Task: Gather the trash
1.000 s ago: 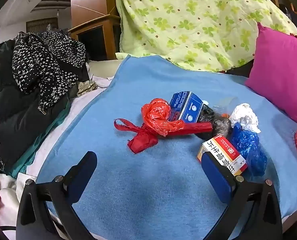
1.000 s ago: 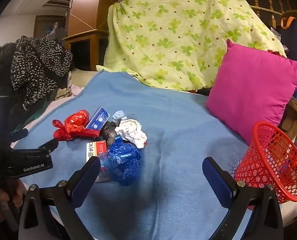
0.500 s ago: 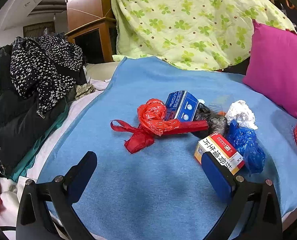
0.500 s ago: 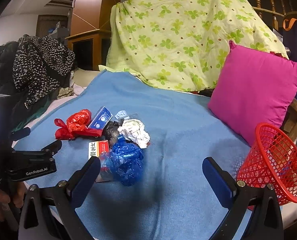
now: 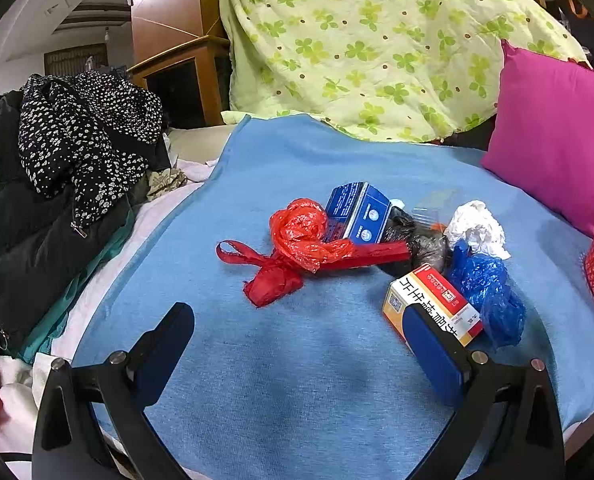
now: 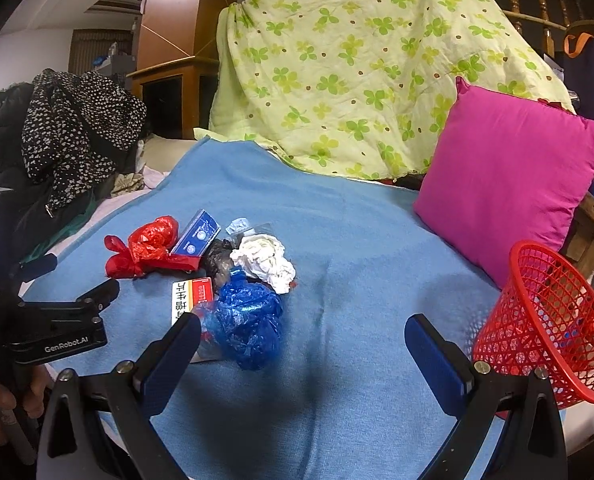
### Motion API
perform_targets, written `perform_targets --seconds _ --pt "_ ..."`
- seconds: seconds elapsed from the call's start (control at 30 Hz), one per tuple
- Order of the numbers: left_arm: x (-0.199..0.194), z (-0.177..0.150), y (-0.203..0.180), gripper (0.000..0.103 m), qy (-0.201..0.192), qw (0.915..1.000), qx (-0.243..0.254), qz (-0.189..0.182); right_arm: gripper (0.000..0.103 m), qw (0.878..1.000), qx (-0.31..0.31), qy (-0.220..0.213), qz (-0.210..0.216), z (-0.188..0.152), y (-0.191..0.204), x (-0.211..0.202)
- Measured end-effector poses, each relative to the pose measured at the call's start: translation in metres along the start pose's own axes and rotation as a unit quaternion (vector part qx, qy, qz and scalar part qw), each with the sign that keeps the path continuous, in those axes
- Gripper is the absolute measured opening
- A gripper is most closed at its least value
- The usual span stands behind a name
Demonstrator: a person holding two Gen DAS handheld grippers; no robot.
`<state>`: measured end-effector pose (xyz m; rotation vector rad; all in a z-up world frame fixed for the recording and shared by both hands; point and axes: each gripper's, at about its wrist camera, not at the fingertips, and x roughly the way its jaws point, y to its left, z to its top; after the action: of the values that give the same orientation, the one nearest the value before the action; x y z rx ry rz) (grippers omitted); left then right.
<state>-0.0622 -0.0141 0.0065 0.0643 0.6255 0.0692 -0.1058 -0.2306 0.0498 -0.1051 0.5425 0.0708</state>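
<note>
A heap of trash lies on the blue blanket: a red plastic bag, a blue carton, a black bag, crumpled white paper, a blue plastic bag and a white-and-red medicine box. My left gripper stands open in front of the heap, its right finger just before the medicine box. My right gripper is open too, with the blue plastic bag near its left finger. A red mesh basket stands at the right.
A pink cushion leans at the back right. A green clover quilt drapes behind the blanket. Dark coats are piled on the left. A hand holds the left gripper's body at the right view's left edge.
Both grippers have drifted slightly forward and left, so the heap sits a little nearer and more to the right. Both stay open. The trash has not moved.
</note>
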Motion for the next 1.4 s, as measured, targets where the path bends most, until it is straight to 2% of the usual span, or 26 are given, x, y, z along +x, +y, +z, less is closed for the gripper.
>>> perform_targets --seconds 0.3,0.5,0.73,0.83,0.9,0.97,1.07,1.13,1.17,1.23,1.3,1.4 --pt "-0.009 0.001 0.000 0.103 -0.014 0.9999 0.002 -0.005 0.103 1.000 0.002 0.028 0.007 0.000 -0.001 0.004" --pt "-0.011 0.001 -0.004 0.103 -0.018 0.9998 0.007 -0.008 0.103 1.000 0.006 0.018 0.005 -0.001 -0.002 0.005" --pt "-0.020 0.000 -0.008 0.103 -0.028 0.9993 0.013 -0.019 0.103 0.999 0.018 0.026 0.016 -0.002 -0.005 0.007" --pt "-0.019 0.000 -0.010 0.103 -0.029 0.9992 0.021 -0.020 0.103 0.999 0.026 0.037 0.028 -0.003 -0.007 0.014" --pt "-0.016 -0.001 -0.009 0.103 -0.021 0.9994 0.016 -0.024 0.103 0.996 0.044 0.049 0.055 -0.002 -0.011 0.021" --pt "-0.011 -0.001 -0.008 0.103 -0.013 0.9996 0.009 -0.024 0.103 0.990 0.074 0.069 0.094 0.001 -0.017 0.034" --pt "-0.007 -0.001 -0.007 0.103 -0.004 0.9996 0.001 -0.029 0.103 0.981 0.103 0.110 0.126 0.003 -0.024 0.062" --pt "-0.003 -0.002 -0.008 0.103 -0.001 0.9996 0.005 -0.027 0.102 0.968 0.134 0.138 0.159 0.006 -0.028 0.083" --pt "-0.002 -0.002 -0.009 0.103 0.002 0.9996 0.006 -0.027 0.100 0.963 0.148 0.148 0.171 0.007 -0.029 0.095" --pt "0.002 -0.004 -0.009 0.103 0.006 0.9996 0.008 -0.026 0.087 0.958 0.155 0.165 0.176 0.009 -0.028 0.114" --pt "0.005 -0.005 -0.009 0.103 0.011 0.9996 0.009 -0.024 0.078 0.948 0.164 0.195 0.192 0.007 -0.027 0.136" --pt "0.010 -0.006 -0.009 0.103 0.018 0.9996 0.007 -0.023 0.078 0.938 0.173 0.223 0.203 0.006 -0.023 0.156"
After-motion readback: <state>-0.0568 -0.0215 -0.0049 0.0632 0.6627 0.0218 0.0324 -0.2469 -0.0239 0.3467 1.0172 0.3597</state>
